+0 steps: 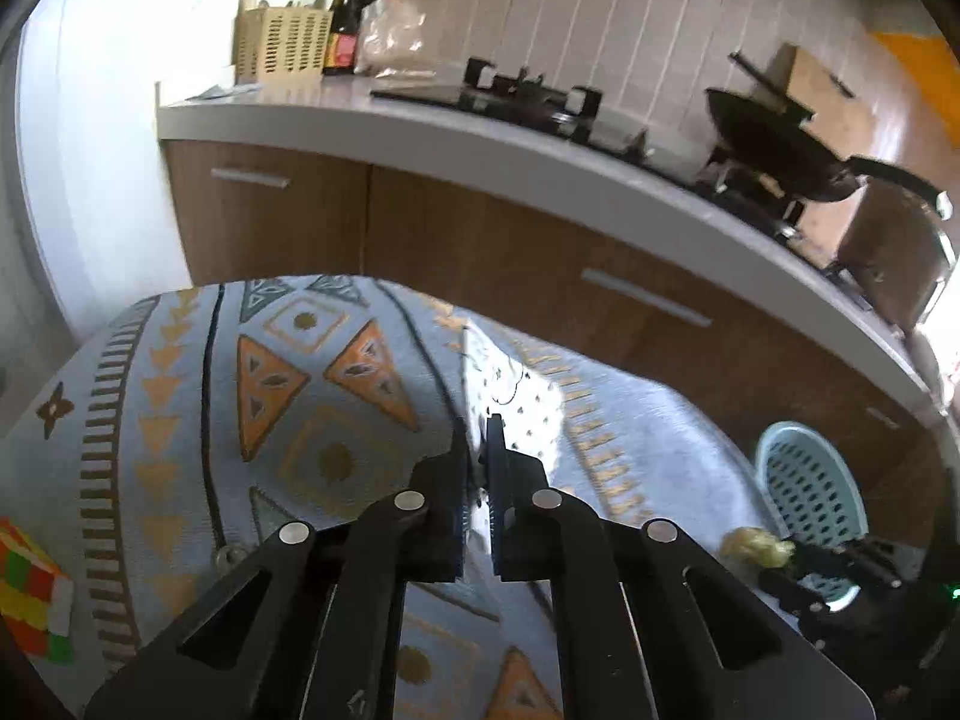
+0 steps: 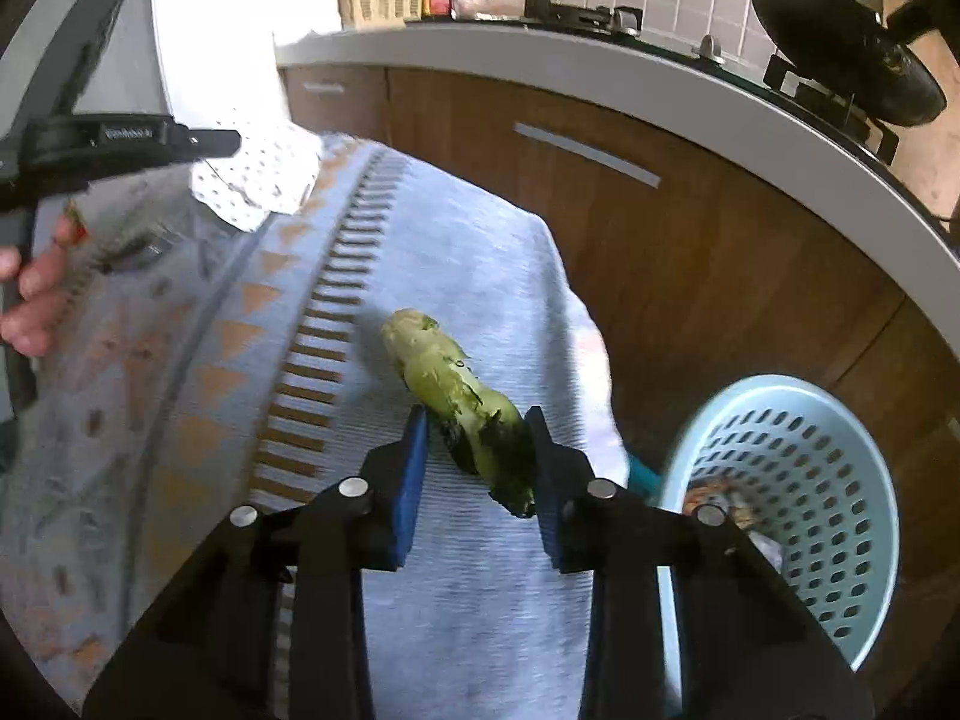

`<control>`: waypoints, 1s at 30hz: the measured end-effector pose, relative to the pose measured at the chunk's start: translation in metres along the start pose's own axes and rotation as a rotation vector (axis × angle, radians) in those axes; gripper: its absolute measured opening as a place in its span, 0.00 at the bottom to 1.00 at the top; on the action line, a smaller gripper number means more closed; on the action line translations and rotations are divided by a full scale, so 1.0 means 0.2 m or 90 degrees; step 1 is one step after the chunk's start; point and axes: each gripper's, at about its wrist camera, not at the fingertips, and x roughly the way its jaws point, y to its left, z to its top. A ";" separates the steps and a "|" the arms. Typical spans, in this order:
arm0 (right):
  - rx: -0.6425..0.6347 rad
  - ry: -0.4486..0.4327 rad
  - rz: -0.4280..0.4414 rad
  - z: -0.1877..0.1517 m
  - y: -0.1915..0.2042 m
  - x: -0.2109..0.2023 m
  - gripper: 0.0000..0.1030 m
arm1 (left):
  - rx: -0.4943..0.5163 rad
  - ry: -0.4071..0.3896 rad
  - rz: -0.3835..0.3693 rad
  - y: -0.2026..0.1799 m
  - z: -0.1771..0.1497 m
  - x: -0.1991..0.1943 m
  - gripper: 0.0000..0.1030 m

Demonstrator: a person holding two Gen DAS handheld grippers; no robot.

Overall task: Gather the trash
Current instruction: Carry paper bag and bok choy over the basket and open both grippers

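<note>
1. Patterned grey-blue woven cloth with orange triangles [image 2: 468, 276], spread over the table as work surface; its far edge hangs close to the brown wooden kitchen cabinets [image 1: 528, 276].
2. Pale blue perforated plastic basket [image 2: 804, 480], placed low beside the table on the right, surely as trash bin; some scraps already inside, too blurred to identify.
3. Right gripper [image 2: 477, 438], jaws narrowed around the green leafy vegetable stalk [image 2: 462, 402]. Right pad seems touching the stalk, a small gap visible at the left pad, so full grip hard to confirm. Stalk near the table edge, close to the basket, probably for a short carry.
4. Left gripper [image 1: 480, 444], jaws almost completely closed, pinching the thin white dotted sheet of paper [image 1: 516, 396] by its edge. Sheet held raised above the cloth, likely to bring toward the basket.
5. Multicoloured puzzle cube [image 1: 30, 594], cut off at the frame edge; not trash, probably.
</note>
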 end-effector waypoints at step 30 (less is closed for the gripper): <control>0.209 -0.144 -0.160 -0.28 -0.56 -0.75 0.18 | 0.118 -0.039 -0.234 -0.96 -0.10 -0.33 0.03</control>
